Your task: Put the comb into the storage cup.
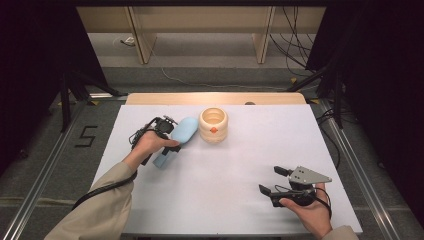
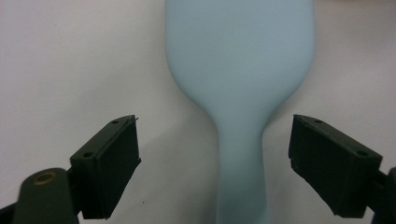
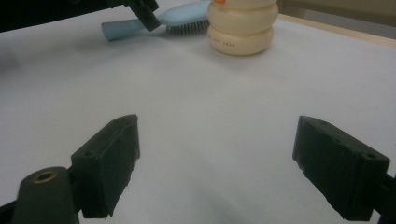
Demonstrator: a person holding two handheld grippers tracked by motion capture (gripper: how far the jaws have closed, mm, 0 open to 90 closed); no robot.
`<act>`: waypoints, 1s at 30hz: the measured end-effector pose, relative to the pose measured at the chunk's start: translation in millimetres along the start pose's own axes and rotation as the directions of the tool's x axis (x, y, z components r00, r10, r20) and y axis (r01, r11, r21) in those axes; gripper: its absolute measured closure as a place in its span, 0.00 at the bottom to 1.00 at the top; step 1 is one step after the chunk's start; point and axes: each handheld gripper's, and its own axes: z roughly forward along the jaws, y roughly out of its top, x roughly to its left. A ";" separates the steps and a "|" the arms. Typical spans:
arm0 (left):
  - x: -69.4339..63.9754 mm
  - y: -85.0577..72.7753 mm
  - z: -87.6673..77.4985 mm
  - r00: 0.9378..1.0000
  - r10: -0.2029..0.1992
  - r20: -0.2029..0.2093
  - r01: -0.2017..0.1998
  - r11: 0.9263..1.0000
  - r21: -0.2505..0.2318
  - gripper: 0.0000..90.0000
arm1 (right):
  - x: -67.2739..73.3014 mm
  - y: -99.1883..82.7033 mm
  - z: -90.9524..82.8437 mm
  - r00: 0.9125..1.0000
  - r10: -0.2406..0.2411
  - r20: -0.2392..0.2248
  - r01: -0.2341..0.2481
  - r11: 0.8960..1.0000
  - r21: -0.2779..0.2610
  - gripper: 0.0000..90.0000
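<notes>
**Two tongs, one brush, one pot: worktop contents**

Worktop (image 1: 225, 165): white rectangular surface with a pale wooden strip along its far edge. It carries every item listed below.

Left tongs (image 1: 175, 135): held in the person's left hand (image 1: 150, 144), over the left half of the worktop, nearer the far edge than the near one. In the left gripper view the two black jaws stand apart on either side of the brush's handle, with a clear gap between each pad and the handle; nothing is clamped.

Right tongs (image 1: 274, 180): held in the person's right hand (image 1: 310, 207), close to the near right corner, pointing toward the left edge. Jaws wide apart, with bare worktop between them. A grey three-cornered plate sits on top.

Cream pot (image 1: 213, 125): ribbed, round, upright, open at the top, with a small orange mark on its near side. It stands near the middle of the far edge.

Light blue hairbrush (image 1: 179, 136): lies flat just to the left of the pot, the broad head nearest the pot, the handle running toward the near left corner. In the right gripper view (image 3: 159, 21) the bristles face the worktop.
</notes>
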 end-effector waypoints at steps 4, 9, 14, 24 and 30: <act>-1.5 1.2 0.3 1.000 -0.004 0.003 0.004 1.000 0.006 0.21 | 0.1 0.1 -0.1 1.000 0.001 -0.001 -0.001 1.000 -0.001 0.18; -1.6 1.1 1.9 1.000 -0.012 0.003 0.012 1.000 0.019 0.29 | -0.1 0.0 0.0 1.000 0.000 -0.001 0.000 1.000 0.000 0.18; -1.9 0.9 2.7 1.000 -0.021 0.013 0.021 0.999 0.024 0.35 | 0.1 0.0 0.1 1.000 -0.002 -0.001 0.002 1.000 0.001 0.18; -2.3 1.3 4.5 0.999 -0.044 0.020 0.043 0.998 0.043 0.44 | 0.2 0.0 -0.1 1.000 -0.002 -0.001 0.002 1.000 0.001 0.18; -2.3 2.5 5.0 0.998 -0.058 0.028 0.057 0.997 0.045 0.48 | 0.2 0.0 0.0 1.000 -0.003 -0.001 0.003 1.000 0.003 0.18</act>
